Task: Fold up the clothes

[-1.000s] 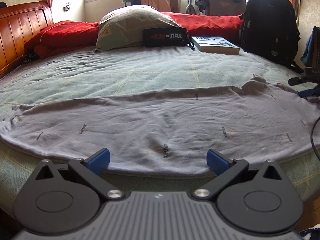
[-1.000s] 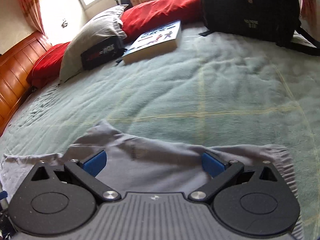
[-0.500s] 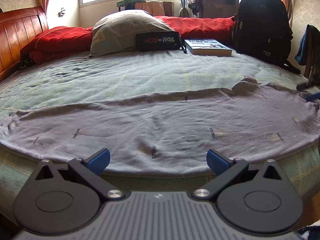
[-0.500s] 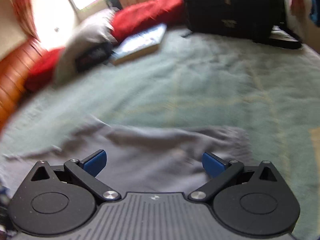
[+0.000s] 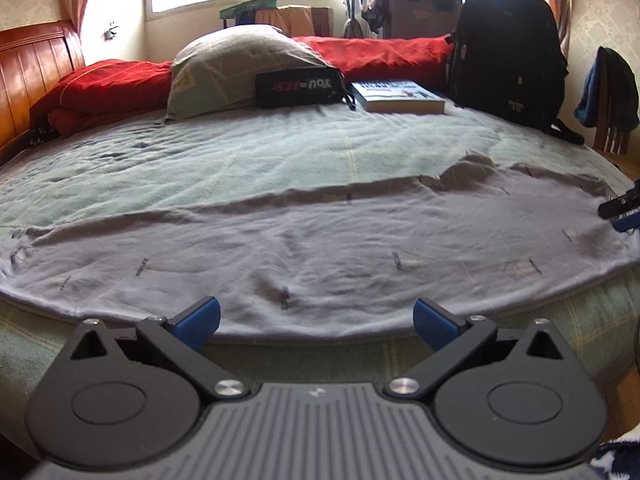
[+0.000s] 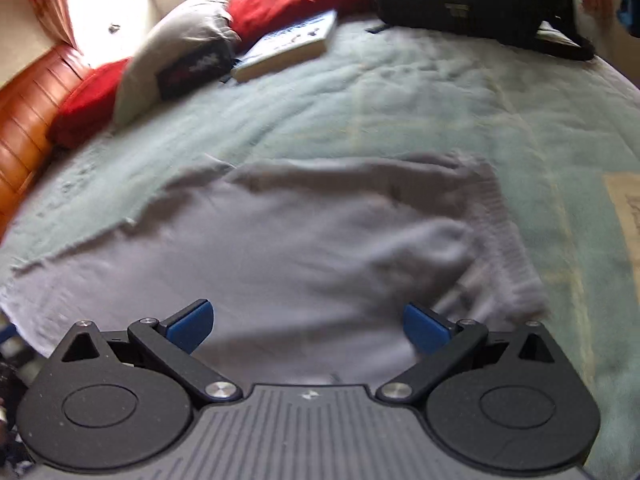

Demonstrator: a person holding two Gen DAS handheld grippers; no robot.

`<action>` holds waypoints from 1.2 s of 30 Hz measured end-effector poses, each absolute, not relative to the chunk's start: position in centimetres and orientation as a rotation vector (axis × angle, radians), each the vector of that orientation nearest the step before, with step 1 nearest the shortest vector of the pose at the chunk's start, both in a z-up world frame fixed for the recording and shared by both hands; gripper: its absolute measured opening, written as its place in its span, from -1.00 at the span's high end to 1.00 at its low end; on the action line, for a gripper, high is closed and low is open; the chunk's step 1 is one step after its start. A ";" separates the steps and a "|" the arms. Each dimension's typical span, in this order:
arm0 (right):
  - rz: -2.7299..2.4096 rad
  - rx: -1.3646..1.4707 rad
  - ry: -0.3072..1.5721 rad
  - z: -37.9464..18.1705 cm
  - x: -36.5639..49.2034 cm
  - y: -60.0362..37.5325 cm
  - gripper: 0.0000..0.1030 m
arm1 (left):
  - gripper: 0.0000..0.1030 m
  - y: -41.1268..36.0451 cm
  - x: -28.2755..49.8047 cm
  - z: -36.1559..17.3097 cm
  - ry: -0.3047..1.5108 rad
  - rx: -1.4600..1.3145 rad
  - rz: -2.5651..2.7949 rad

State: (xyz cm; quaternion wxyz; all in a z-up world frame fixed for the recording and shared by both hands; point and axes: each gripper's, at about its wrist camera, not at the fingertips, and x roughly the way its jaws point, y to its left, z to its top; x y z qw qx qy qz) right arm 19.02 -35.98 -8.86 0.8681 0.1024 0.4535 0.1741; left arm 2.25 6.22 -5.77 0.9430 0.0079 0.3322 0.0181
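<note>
A grey garment (image 5: 320,248) with small printed marks lies spread flat across the near part of the bed, its near hem along the bed's edge. My left gripper (image 5: 316,320) hovers open just off that hem, nothing between its blue fingers (image 5: 198,316). In the right wrist view the same grey garment (image 6: 304,248) fills the foreground, one ribbed end (image 6: 500,240) to the right. My right gripper (image 6: 306,320) is open above the cloth and holds nothing. The tip of the right gripper (image 5: 620,210) shows at the far right of the left wrist view.
The bed's green blanket (image 5: 280,152) stretches behind the garment. At the far side lie a pillow (image 5: 240,68), a black pouch (image 5: 300,88), a book (image 5: 400,96), red bedding (image 5: 380,52) and a black backpack (image 5: 508,52). A wooden headboard (image 5: 32,72) stands at left, a chair (image 5: 612,96) at right.
The right gripper has pulled back and swung, so more of the garment's end is in its view. The left gripper has shifted slightly; both stay open.
</note>
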 end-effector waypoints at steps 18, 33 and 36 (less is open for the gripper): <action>0.409 0.216 0.992 -7.4 14.5 -33.4 -1.00 | -0.98 5.8 1.5 -5.3 0.659 0.011 0.028; 0.470 0.314 0.949 -8.4 17.3 -30.8 -1.00 | -0.99 6.5 1.4 -5.6 0.666 -0.013 0.036; 0.479 0.290 0.938 -7.4 16.2 -30.2 -1.00 | -0.98 6.4 1.5 -5.7 0.671 -0.016 0.036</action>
